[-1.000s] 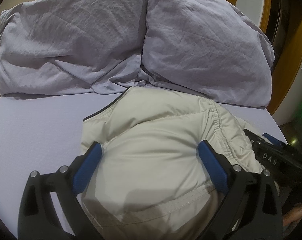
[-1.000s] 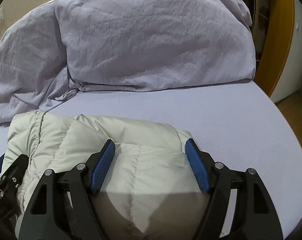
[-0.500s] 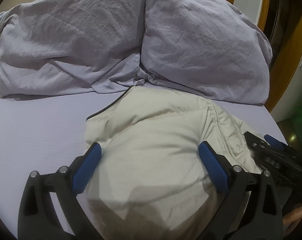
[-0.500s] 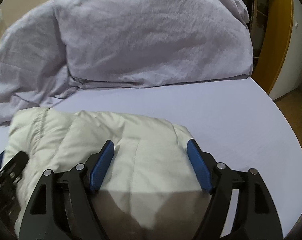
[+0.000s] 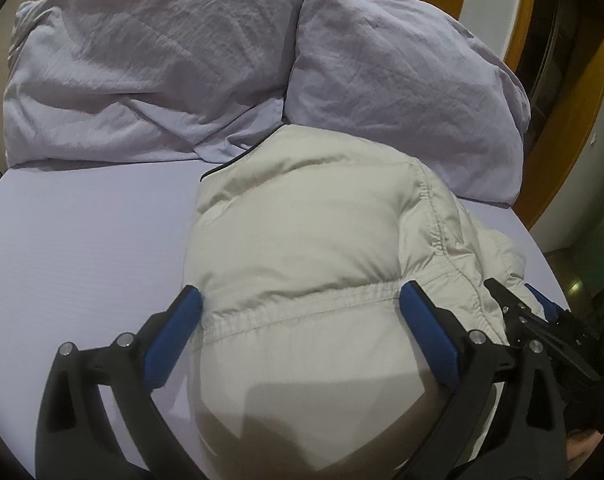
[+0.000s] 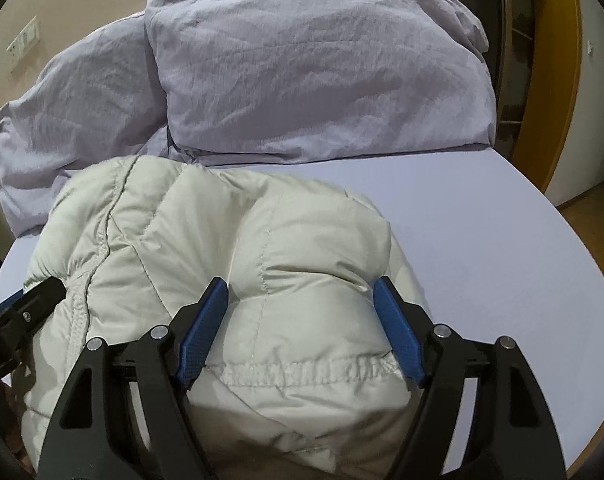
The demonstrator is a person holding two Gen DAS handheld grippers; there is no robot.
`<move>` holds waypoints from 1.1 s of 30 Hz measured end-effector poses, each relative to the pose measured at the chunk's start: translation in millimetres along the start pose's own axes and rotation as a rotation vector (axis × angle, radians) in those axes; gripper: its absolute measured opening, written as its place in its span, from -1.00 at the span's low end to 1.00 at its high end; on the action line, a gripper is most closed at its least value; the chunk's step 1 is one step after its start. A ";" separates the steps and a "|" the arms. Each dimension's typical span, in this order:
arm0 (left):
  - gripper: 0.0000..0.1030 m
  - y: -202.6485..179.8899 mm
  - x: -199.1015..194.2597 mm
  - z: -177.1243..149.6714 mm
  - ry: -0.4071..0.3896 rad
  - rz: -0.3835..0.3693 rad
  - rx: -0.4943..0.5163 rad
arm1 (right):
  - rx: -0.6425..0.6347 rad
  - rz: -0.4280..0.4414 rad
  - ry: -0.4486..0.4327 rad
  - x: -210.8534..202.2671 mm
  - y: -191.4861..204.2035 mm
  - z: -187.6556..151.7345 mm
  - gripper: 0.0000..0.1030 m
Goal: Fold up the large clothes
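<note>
The bed [image 5: 82, 240] carries 2 lavender pillows [image 5: 154, 64] at its head, and the cream puffer jacket [image 5: 310, 232] lies bundled just in front of them. Since 1 second ago its elastic hem [image 5: 302, 308] has slid up between the left gripper [image 5: 300, 322] — jaws wide, straddling the padding. The right gripper [image 6: 300, 322] likewise stands wide over it, suggesting the fold is being pressed flat.

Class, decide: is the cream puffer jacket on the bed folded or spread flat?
Folded. The puffer jacket sits as one compact, doubled-over bundle on the bed sheet; no sleeves lie spread out.
</note>
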State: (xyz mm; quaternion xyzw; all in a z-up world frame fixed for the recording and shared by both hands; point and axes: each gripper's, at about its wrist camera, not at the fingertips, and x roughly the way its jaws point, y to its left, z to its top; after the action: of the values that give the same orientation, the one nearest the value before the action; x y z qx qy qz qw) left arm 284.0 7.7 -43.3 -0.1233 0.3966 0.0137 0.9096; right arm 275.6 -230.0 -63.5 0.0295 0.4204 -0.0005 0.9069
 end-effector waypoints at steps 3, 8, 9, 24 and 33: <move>0.93 5.3 -3.8 3.1 0.037 -0.021 -0.028 | -0.013 0.009 0.036 -4.0 -2.5 8.6 0.48; 0.92 22.6 -16.7 9.5 0.067 -0.048 -0.061 | 0.049 0.046 0.074 -14.7 -24.5 23.3 0.73; 0.92 27.8 -20.0 10.6 0.070 -0.048 -0.062 | 0.066 0.058 0.081 -14.9 -30.0 25.0 0.78; 0.93 55.4 -22.9 6.3 0.134 -0.038 -0.053 | 0.253 0.284 0.294 9.9 -84.7 29.2 0.97; 0.97 70.0 -5.4 2.6 0.203 -0.130 -0.174 | 0.406 0.435 0.454 37.6 -99.2 13.7 0.97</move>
State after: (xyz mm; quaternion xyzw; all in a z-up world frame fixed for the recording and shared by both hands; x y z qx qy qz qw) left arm 273.6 76.6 -52.6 -0.2280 0.4748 -0.0235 0.8497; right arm 307.8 -328.9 -88.6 0.2966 0.5860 0.1153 0.7452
